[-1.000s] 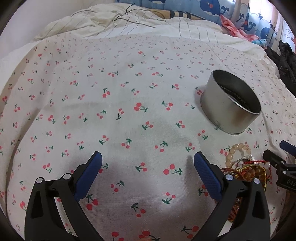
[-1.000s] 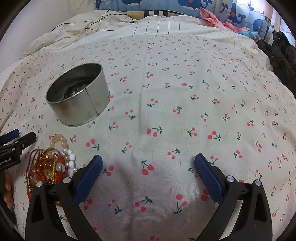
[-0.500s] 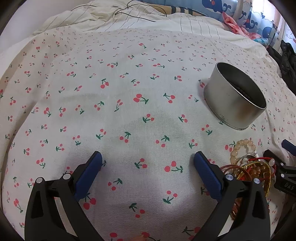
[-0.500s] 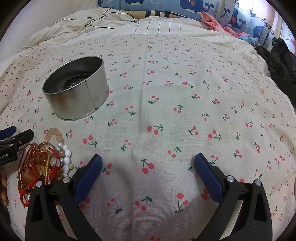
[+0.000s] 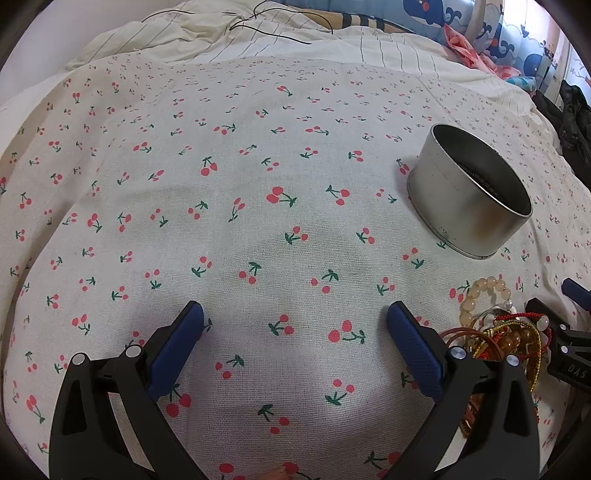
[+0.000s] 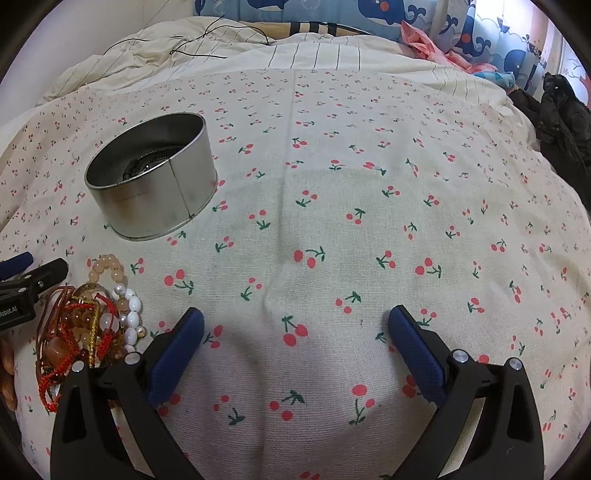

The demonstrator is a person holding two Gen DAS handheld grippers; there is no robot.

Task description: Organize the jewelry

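Observation:
A tangled heap of bracelets (image 6: 88, 317), with peach and white beads, red cords and gold chain, lies on the cherry-print bedspread (image 6: 332, 206). The same heap of bracelets (image 5: 495, 325) shows at the lower right of the left wrist view. Beyond it stands a round metal tin (image 6: 153, 181) with something dark and chain-like inside; the tin (image 5: 469, 206) appears again in the left wrist view. My left gripper (image 5: 295, 343) is open over bare cloth, left of the heap. My right gripper (image 6: 295, 343) is open too, just right of the heap.
Rumpled striped bedding (image 6: 229, 48) with a thin black cable (image 6: 199, 40) lies at the far edge. Whale-print blue fabric (image 6: 369, 14) and pink cloth (image 6: 428, 40) sit behind it. A dark garment (image 6: 561, 122) lies at the right edge of the bed.
Both grippers have tilted down and drawn slightly closer to the bedspread; the tin and bracelets sit lower in each view. Nothing was grasped.

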